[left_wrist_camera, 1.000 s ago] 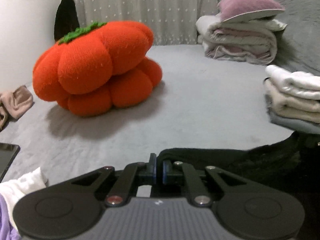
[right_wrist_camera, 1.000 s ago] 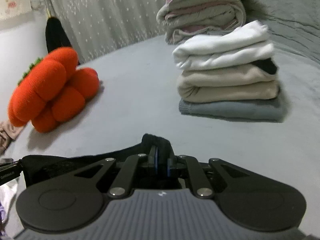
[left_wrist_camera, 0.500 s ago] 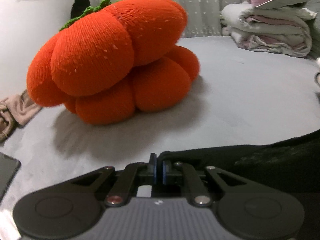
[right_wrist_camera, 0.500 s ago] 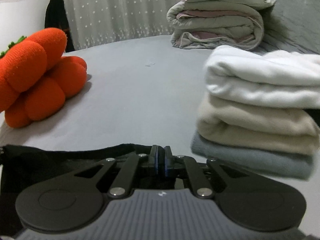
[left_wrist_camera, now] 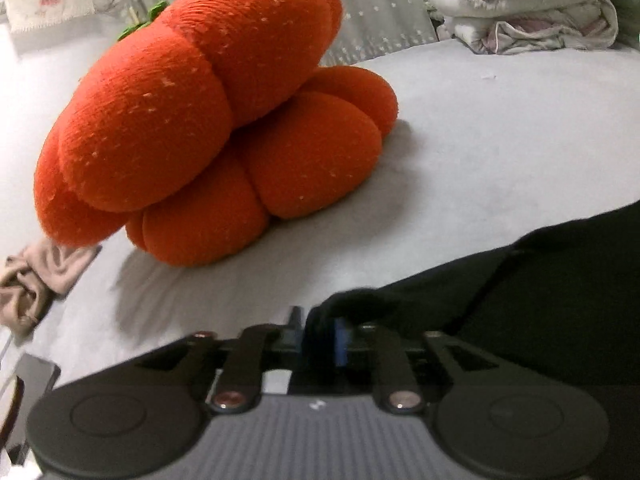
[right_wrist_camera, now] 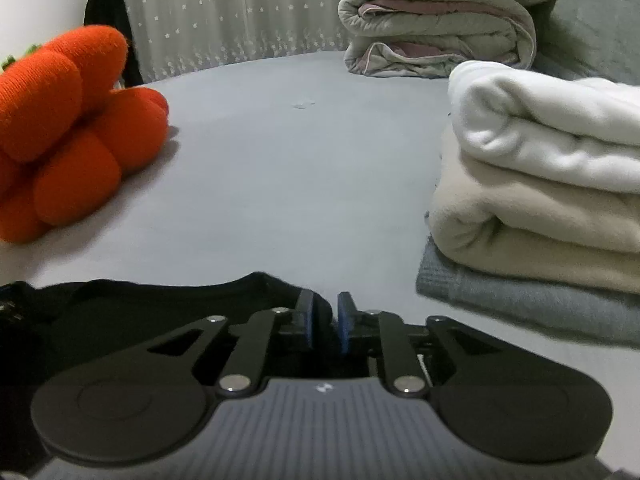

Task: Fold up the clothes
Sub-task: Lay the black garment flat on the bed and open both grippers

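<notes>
Both jaws are opening over a black garment (left_wrist_camera: 540,300) that lies flat on the grey bed (right_wrist_camera: 288,184). The left hand-held gripper (left_wrist_camera: 318,334) stands apart with a fold of it between the pads; the right hand-held gripper (right_wrist_camera: 325,322) is parted at its edge, beside the folded stack (right_wrist_camera: 540,184), opposite the orange pumpkin cushion (left_wrist_camera: 208,112).

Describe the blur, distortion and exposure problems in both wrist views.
Left wrist view: strong fisheye bending, soft blur on the orange pumpkin cushion, and the black garment is crushed to featureless dark. Right wrist view: the folded stack smears towards the right edge, the white top layer nearly blown out; the bed sheet curves with the lens.
</notes>
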A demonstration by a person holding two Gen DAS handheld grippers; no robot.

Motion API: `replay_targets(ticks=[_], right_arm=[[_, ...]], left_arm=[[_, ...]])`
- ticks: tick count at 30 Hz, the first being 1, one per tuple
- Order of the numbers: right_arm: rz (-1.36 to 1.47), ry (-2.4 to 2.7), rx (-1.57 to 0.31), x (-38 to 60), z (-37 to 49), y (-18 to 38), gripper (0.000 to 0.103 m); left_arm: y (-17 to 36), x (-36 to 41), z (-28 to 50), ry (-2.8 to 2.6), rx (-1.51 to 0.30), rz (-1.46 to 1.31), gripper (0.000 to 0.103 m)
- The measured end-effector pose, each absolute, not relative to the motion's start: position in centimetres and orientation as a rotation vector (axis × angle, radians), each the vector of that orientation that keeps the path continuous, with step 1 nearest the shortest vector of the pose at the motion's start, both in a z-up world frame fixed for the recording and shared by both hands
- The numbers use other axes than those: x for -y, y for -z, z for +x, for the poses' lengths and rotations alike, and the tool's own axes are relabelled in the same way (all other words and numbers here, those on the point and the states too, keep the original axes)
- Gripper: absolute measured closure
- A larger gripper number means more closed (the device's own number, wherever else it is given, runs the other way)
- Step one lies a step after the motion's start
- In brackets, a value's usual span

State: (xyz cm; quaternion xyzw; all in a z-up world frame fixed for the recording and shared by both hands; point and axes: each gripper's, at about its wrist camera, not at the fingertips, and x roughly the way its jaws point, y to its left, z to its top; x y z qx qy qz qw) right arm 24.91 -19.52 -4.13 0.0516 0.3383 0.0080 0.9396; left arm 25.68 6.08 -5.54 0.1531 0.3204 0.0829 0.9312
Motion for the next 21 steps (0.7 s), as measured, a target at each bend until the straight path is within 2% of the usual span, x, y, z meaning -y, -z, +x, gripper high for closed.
replay_targets(ticks=[1, 3, 6, 9, 16, 21], right_arm=[[0.112, -0.02, -0.689, 19.5, 24.5, 3.8, 0.06], [0.104, -0.019, -0.666, 19.4, 23.3, 3.2, 0.05], [0.089, -0.027, -0.668, 19.2, 21.5, 2.4, 0.05], [0.08, -0.032, -0.671, 19.0, 19.8, 2.0, 0.049], [0.091, -0.035, -0.68, 18.9, 16.0, 1.5, 0.041], [0.104, -0.038, -0.698, 19.1, 13.0, 1.9, 0.039]], left_arm=[[5.2, -6.3, 25.1, -0.166, -0.656, 0.284, 0.029], [4.4, -6.8, 24.0, -0.158, -0.659, 0.227, 0.025], [4.2, -7.0, 22.3, -0.144, -0.689, 0.19, 0.023], [4.2, -6.9, 20.6, -0.137, -0.702, 0.177, 0.016], [4.2, -6.5, 17.0, -0.09, -0.757, 0.108, 0.011], [4.4, -6.1, 14.1, -0.071, -0.778, 0.082, 0.009]])
